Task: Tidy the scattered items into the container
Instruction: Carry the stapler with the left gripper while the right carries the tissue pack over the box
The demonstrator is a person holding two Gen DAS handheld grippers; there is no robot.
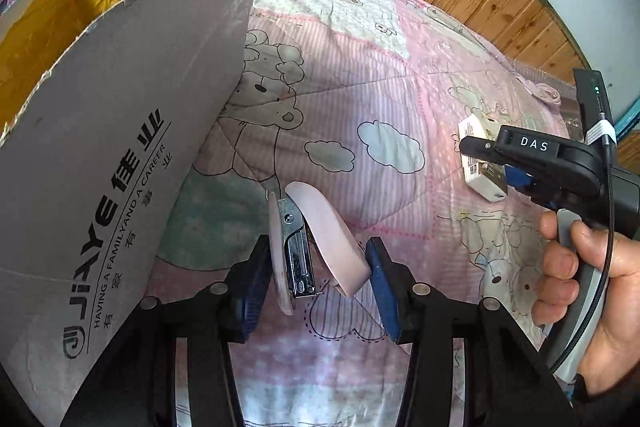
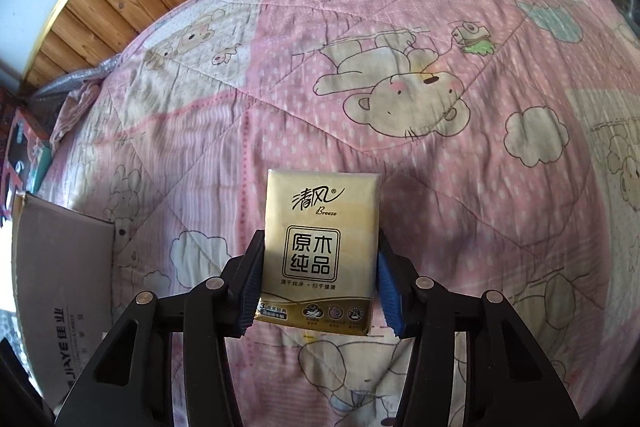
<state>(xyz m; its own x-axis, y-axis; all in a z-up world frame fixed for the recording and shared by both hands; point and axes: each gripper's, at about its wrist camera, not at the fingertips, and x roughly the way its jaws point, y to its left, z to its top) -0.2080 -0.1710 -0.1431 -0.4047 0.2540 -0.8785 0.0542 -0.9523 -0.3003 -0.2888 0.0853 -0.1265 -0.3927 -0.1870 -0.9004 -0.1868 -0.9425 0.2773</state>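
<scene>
the left gripper point(image 1: 318, 281) has its blue pads closed narrow on a pale pink stapler point(image 1: 320, 247), which sits right between the jaws with its metal magazine and hinge facing the camera; the left pad presses the pink base side, the right pad touches the curved pink top arm, and the stapler's nose reaches forward past the fingertips, tilted a little to the left. the stapler hangs over a pink quilt point(image 1: 380, 75) printed with bears and clouds. just to the left of it rises the grey wall of the cardboard box point(image 1: 112, 155), open at the top, with yellow lining showing inside; the stapler is outside the box, near its side. the right gripper point(image 2: 316, 281) grips a gold tissue pack point(image 2: 320, 251) squarely between its two blue pads, one on each long side, the printed face toward the camera and the top end sticking out beyond the fingertips, over the same quilt. in the left wrist view this gripper appears at the right edge, held by a hand point(image 1: 588, 291), with the pack seen as a small white-edged block. the box corner lies well off at the lower left in the right wrist view.
</scene>
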